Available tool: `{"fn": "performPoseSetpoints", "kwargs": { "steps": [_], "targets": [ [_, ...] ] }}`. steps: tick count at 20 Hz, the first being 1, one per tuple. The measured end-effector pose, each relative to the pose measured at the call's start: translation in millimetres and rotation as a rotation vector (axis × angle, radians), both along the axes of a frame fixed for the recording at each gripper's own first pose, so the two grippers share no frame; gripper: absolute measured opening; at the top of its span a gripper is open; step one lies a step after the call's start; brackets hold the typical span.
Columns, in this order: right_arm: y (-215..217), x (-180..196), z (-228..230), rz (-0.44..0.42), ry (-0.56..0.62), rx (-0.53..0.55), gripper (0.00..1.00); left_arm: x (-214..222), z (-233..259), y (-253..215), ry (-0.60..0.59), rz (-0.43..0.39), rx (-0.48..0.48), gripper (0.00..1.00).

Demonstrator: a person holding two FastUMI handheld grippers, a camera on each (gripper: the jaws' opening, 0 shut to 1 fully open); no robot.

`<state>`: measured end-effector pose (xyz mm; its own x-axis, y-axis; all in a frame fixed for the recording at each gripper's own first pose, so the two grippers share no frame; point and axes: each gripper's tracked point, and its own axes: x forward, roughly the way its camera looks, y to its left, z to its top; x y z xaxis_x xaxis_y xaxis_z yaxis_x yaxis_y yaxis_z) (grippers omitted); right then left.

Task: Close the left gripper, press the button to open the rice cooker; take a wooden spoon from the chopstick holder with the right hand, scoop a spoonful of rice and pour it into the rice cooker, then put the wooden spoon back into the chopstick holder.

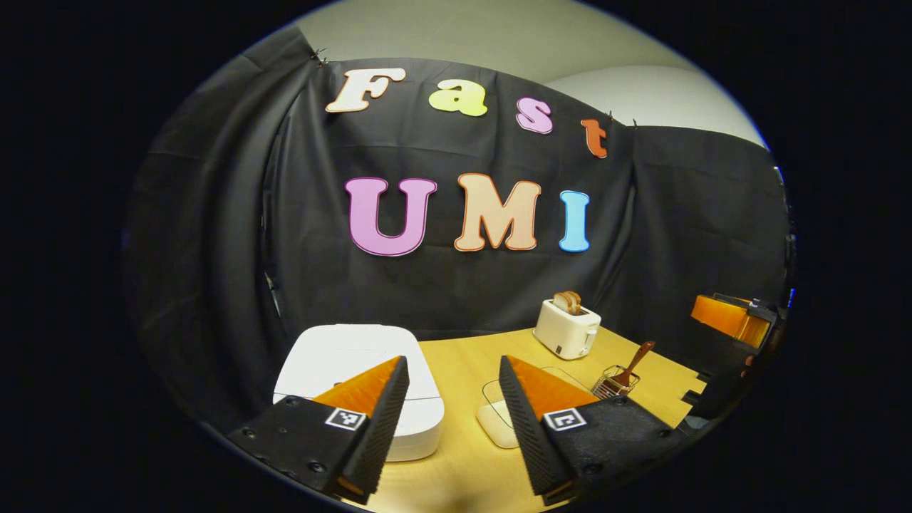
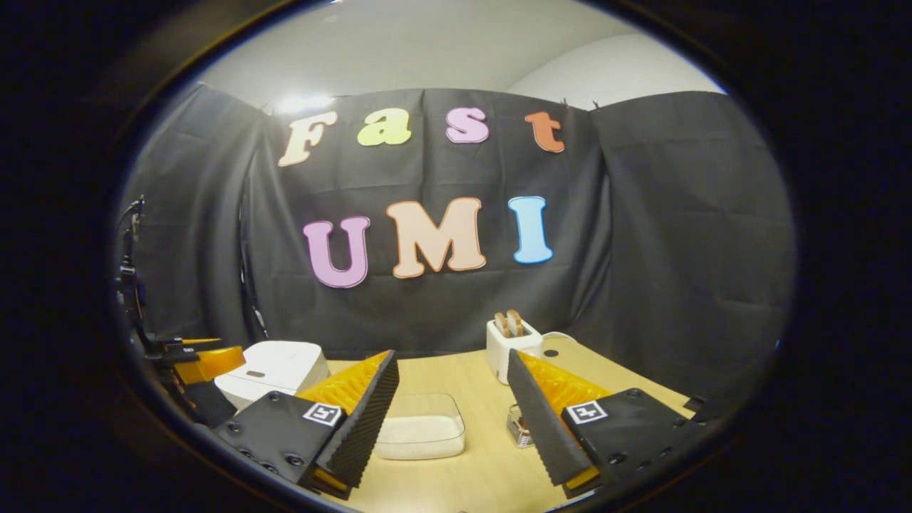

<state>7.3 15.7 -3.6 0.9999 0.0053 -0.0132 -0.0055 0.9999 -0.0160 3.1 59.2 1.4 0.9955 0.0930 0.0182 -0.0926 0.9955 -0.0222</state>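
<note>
1. In the left gripper view, the left gripper (image 1: 450, 420) hangs released above the pale wooden tabletop (image 1: 463, 363), its two fingers spread wide with nothing between them.
2. The white, rounded-square rice cooker (image 1: 342, 356) sits with its lid down at the tabletop's left, partly behind the left finger.
3. A clear plastic tray of white rice (image 1: 495, 420) lies just to the right of the cooker, half hidden by the right finger.
4. Farther right, a small wire chopstick holder (image 1: 614, 385) stands on the tabletop with a brown wooden spoon (image 1: 634, 363) leaning out of it; behind them is a white toaster holding sliced bread (image 1: 566, 328).
5. At the right edge of that view, the right gripper (image 1: 734, 320) shows in part, too cut off to judge its jaws there.
6. In the right gripper view, the right gripper (image 2: 452, 417) is released, fingers wide apart and holding nothing.
7. The rice tray (image 2: 420, 427) lies between the fingers on the tabletop (image 2: 463, 370), the cooker (image 2: 274, 367) well to the left and the toaster (image 2: 509, 342) behind.
8. What may be the chopstick holder (image 2: 519, 426) peeks from behind the right finger.
9. The left gripper (image 2: 203, 363) shows at the left edge.
</note>
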Motion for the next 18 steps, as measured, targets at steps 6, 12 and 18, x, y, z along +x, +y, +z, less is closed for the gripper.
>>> {"fn": "performPoseSetpoints", "kwargs": {
  "steps": [6,12,18],
  "targets": [
    [4.4,-3.4,6.3,0.002,-0.018,-0.006,0.97,-8.0,-1.0,31.5,-0.010,0.061,-0.012,0.29],
    [1.3,-7.6,0.6,-0.012,-0.007,-0.013,0.97,-11.5,-17.7,68.1,0.021,0.139,-0.053,0.00],
    [-2.1,-15.4,-7.2,-0.043,0.012,0.001,0.98,11.1,-34.8,98.4,0.041,0.132,-0.031,0.00]
  ]
}}
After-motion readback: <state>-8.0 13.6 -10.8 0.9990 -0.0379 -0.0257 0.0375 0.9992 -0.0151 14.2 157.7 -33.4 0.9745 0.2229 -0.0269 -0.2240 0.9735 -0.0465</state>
